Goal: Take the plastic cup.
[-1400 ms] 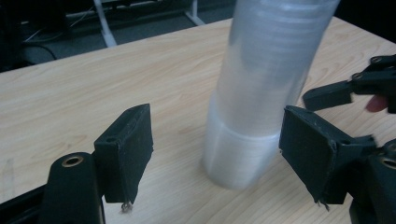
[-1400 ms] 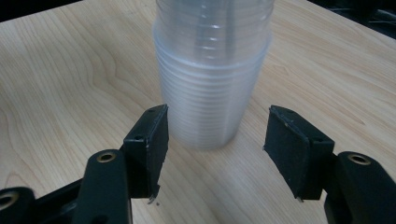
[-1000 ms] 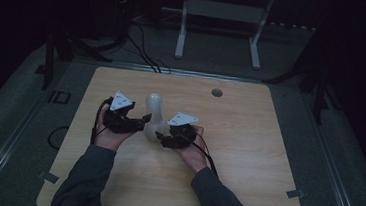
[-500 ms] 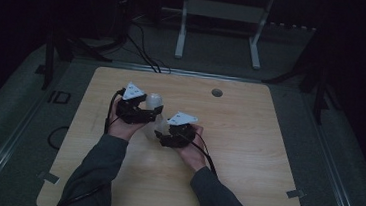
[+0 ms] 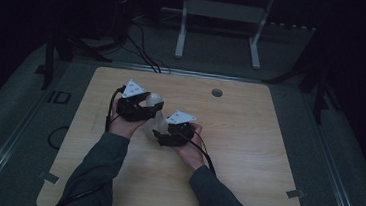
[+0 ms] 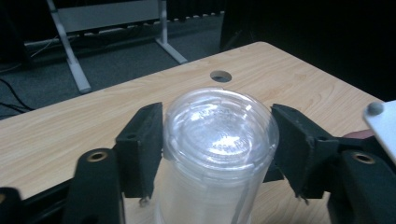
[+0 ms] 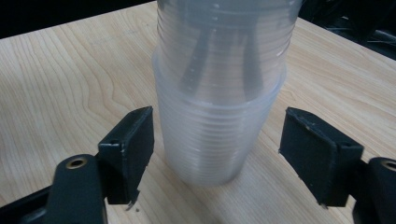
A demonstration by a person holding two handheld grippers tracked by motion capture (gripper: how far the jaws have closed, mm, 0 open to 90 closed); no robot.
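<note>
Dark room, pale wooden desk (image 5: 247,154) at frame centre. Stack of clear plastic cups (image 5: 156,111) stands upside down left of centre, between two hands. Left claw (image 6: 212,140) brackets top cup's closed base, jaws at its wall; firm contact unclear. Right claw (image 7: 219,154) wide, jaws apart from lower cups, touching nothing. Judgement: cups light, thin-walled, slippery, easily crushed; nested ones likely stick. Best hold: light pinch near stiff base ring up top, gentle brace on ribbed band lower down.
</note>
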